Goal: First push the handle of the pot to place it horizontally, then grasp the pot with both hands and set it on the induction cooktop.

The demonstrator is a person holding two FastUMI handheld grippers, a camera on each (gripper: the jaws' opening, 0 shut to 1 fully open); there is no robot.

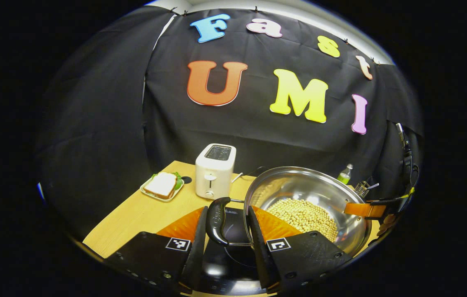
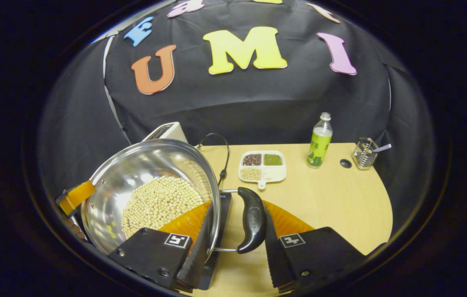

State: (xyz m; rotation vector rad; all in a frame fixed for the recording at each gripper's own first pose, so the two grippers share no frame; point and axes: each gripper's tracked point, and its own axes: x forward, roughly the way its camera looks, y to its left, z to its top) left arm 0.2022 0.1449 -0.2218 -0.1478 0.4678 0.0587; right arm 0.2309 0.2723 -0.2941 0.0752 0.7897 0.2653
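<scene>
A steel pot (image 1: 312, 194) half full of pale beans (image 1: 305, 214) hangs over the black induction cooktop (image 1: 225, 264); whether it rests on it I cannot tell. My left gripper (image 1: 228, 243) is shut across the pot's black side handle (image 1: 217, 220), one finger outside the handle and the other at the pot's wall. In the right gripper view the pot (image 2: 151, 177) is at the left. My right gripper (image 2: 237, 247) holds the opposite handle (image 2: 252, 220) the same way. Each gripper shows at the pot's far rim in the other view, the right gripper (image 1: 365, 209) and the left gripper (image 2: 74, 197).
A white toaster (image 1: 215, 171) and a plate with a sandwich (image 1: 162, 186) stand at the back of the wooden table (image 2: 332, 198). A divided tray of beans (image 2: 262, 166), a green bottle (image 2: 319, 142) and a wire holder (image 2: 364, 153) stand beyond the pot.
</scene>
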